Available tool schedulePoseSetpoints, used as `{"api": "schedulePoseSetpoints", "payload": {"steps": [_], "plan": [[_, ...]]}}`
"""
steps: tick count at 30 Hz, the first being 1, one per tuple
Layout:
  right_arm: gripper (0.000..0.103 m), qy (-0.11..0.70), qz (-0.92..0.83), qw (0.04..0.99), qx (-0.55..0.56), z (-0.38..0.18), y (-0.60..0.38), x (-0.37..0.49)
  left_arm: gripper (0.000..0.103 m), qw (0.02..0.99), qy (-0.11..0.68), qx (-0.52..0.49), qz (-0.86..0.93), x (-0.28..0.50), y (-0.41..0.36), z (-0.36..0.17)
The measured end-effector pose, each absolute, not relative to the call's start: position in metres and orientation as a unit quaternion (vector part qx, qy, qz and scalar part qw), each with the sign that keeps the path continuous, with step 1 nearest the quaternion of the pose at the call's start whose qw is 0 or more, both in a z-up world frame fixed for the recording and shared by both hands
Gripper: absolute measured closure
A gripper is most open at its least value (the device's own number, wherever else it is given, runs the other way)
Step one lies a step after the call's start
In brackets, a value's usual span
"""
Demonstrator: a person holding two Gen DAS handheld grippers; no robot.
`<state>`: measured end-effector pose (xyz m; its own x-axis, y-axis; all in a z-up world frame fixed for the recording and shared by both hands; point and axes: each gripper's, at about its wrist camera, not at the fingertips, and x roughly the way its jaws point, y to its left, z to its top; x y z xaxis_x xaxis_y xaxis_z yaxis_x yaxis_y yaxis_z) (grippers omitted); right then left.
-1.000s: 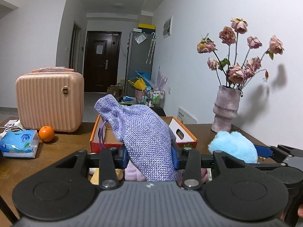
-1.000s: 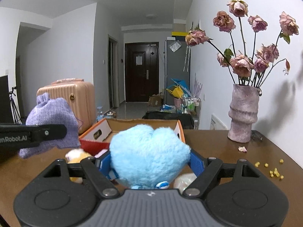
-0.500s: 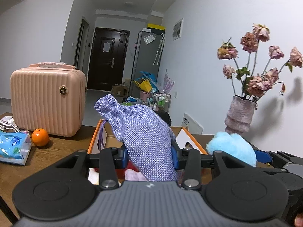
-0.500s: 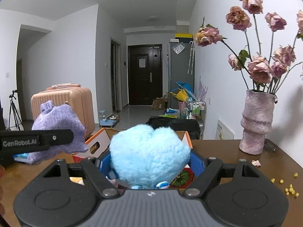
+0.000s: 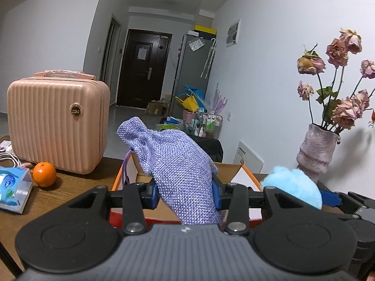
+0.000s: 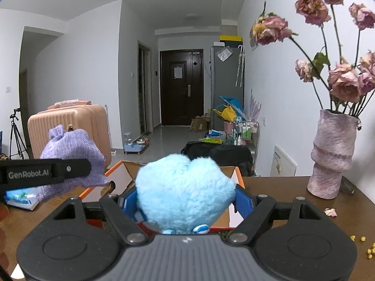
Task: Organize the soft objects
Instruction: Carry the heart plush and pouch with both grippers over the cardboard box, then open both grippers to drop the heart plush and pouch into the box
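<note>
Cardboard is seen first: an open box with orange edges and a red front wall (image 5: pixel 131 220) stands on the brown wooden table (image 5: pixel 70 187), and its inside is almost wholly screened by what is being carried in front of it. Only bare white flap and brown inner wall can be made out; what lies in it cannot be told.

A lilac woven drawstring pouch (image 5: pixel 182 175) is pinched at its lower half by the left gripper (image 5: pixel 185 195), whose blue pads are pressed into the cloth from both sides with the jaws drawn close together. The gathered neck of the pouch is tilted up and to the left, above the near wall of the box, and its bottom is cut off behind the gripper body.

A fluffy sky-blue heart-shaped plush (image 6: pixel 185 189) is clamped by the right gripper (image 6: pixel 185 202) with the jaws set fairly wide, the blue pads sunk into the fur. It is held over the box's near side, and a small blue-and-white piece at its foot is too hidden to be identified.

A pink textured vase of dried roses (image 6: pixel 332 157) is seen at the right of the table, with yellow crumbs (image 6: pixel 365 248) and a petal nearby. At the left, a ribbed pink hard case (image 5: pixel 56 126), an orange (image 5: pixel 44 174) and a blue tissue pack (image 5: pixel 11 187) are seen, the pack cut off by the frame edge.
</note>
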<state>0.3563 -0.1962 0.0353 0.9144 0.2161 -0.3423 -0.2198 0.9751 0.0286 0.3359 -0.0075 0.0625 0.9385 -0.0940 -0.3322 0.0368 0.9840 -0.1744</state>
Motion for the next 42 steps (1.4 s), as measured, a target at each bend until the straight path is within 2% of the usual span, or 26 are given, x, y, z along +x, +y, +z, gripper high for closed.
{"api": "schedulePoseSetpoints", "payload": {"steps": [23, 42], "plan": [[0.023, 0.201, 0.095, 0.975, 0.009, 0.031, -0.207, 0.448, 0.062, 0.976, 0.207, -0.068, -0.007, 0.421, -0.009, 0.040], [0.022, 0.281, 0.094, 0.955, -0.022, -0.004, -0.197, 0.505, 0.062, 0.964, 0.259, -0.047, 0.025, 0.471, -0.005, 0.008]]}}
